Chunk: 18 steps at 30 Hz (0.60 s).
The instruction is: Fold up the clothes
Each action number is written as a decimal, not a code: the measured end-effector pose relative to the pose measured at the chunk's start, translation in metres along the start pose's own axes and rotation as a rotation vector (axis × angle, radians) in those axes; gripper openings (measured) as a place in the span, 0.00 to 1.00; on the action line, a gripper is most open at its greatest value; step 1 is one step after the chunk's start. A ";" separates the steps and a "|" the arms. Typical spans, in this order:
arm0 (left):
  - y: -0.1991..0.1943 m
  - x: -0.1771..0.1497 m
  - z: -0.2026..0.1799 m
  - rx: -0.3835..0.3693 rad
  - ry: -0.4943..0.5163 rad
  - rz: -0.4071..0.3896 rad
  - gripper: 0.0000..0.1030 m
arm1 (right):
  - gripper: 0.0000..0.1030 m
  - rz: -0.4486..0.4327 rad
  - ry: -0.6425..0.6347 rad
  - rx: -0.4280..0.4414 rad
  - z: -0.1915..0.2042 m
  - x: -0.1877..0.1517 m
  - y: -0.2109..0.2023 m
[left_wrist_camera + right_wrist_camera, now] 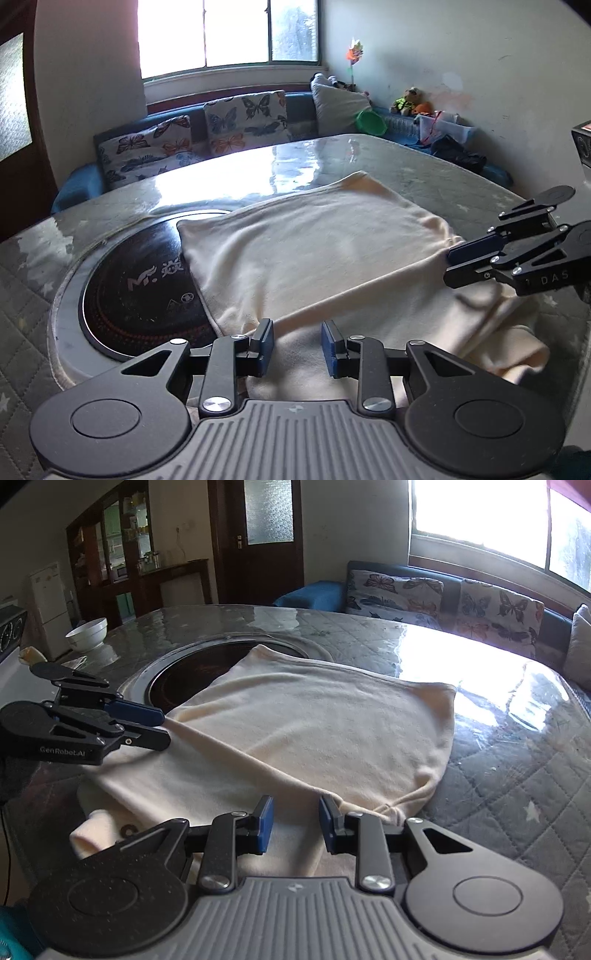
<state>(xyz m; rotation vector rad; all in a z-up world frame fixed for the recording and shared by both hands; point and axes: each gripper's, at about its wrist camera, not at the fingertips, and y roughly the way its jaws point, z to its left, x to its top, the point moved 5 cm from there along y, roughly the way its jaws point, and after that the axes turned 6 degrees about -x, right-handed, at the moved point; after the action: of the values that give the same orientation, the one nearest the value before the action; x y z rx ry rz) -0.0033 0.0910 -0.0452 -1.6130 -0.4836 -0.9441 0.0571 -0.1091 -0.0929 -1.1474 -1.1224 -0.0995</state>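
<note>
From my left tongs [297,347] I see the cream cloth [314,251] spread out in front, on the table [221,184]. My pads are apart with nothing between them. The far part lies flat and already looks folded over. To my right, the right tongs [456,264] look almost shut at the cloth's edge; I cannot tell if they pinch it.

From my right tongs [295,827], the pads are apart, the cloth just below them. The bunched part near me still needs folding, I think.

the cream garment [314,251] hides part of the round cooktop [140,291].
</note>
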 end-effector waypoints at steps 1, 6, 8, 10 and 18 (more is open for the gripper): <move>-0.005 -0.001 -0.003 -0.007 0.015 -0.004 0.34 | 0.27 0.002 -0.009 0.000 0.000 -0.001 -0.004; -0.036 -0.015 -0.022 -0.047 0.108 0.001 0.40 | 0.33 0.022 -0.061 0.012 0.002 -0.010 -0.021; -0.047 -0.023 -0.031 -0.054 0.168 0.011 0.43 | 0.34 0.028 -0.082 0.021 0.005 -0.014 -0.027; -0.056 -0.031 -0.041 -0.063 0.224 0.022 0.44 | 0.36 0.032 -0.096 0.028 0.008 -0.017 -0.033; -0.046 -0.048 -0.082 -0.085 0.399 0.001 0.46 | 0.49 0.038 -0.154 0.016 0.011 -0.026 -0.053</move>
<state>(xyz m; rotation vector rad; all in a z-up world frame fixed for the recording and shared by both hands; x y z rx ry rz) -0.0921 0.0337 -0.0521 -1.4492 -0.1683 -1.2640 0.0065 -0.1376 -0.0777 -1.1769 -1.2348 0.0274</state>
